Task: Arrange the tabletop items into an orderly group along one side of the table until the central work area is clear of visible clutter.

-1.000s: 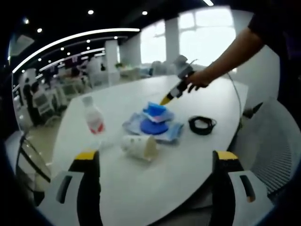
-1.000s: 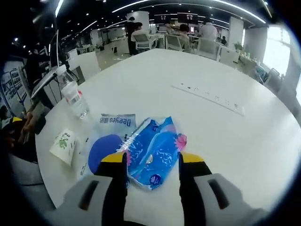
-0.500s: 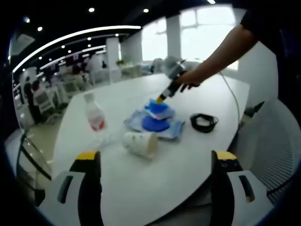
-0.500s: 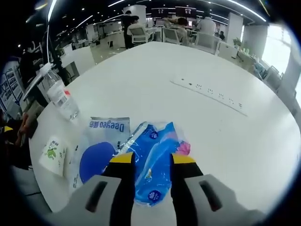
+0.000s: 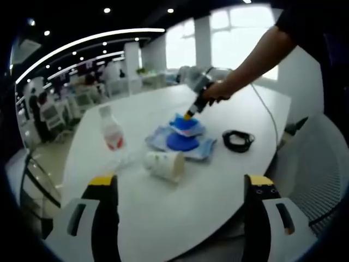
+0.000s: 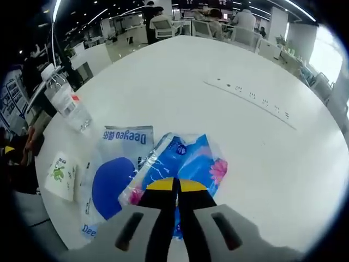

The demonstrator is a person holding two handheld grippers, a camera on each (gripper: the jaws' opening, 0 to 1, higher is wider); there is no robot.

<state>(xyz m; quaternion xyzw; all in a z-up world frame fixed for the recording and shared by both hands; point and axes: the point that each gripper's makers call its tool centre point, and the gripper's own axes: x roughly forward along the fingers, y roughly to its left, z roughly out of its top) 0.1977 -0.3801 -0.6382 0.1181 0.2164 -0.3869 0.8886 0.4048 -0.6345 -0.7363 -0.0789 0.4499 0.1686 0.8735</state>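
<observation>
In the right gripper view my right gripper (image 6: 175,188) is shut on the blue tissue pack (image 6: 180,166), which lies partly over a flat Deeyeo wipes pack (image 6: 112,174). The left gripper view shows the same right gripper (image 5: 191,114) held by a person's hand, its tip down on the blue tissue pack (image 5: 187,124) atop the wipes pack (image 5: 182,144). My left gripper (image 5: 180,188) stands open near the table's front edge, nothing between its jaws. A paper cup (image 5: 163,165) lies on its side just ahead. A water bottle (image 5: 112,134) stands to the left.
A coiled black cable (image 5: 238,141) lies right of the packs. The paper cup (image 6: 61,176) and water bottle (image 6: 71,109) sit at the left in the right gripper view. A power strip (image 6: 251,101) runs across the white table (image 6: 180,71). Chairs and people stand beyond.
My right gripper's jaws have closed from wide apart onto the blue tissue pack. The left gripper has stayed open and barely moved.
</observation>
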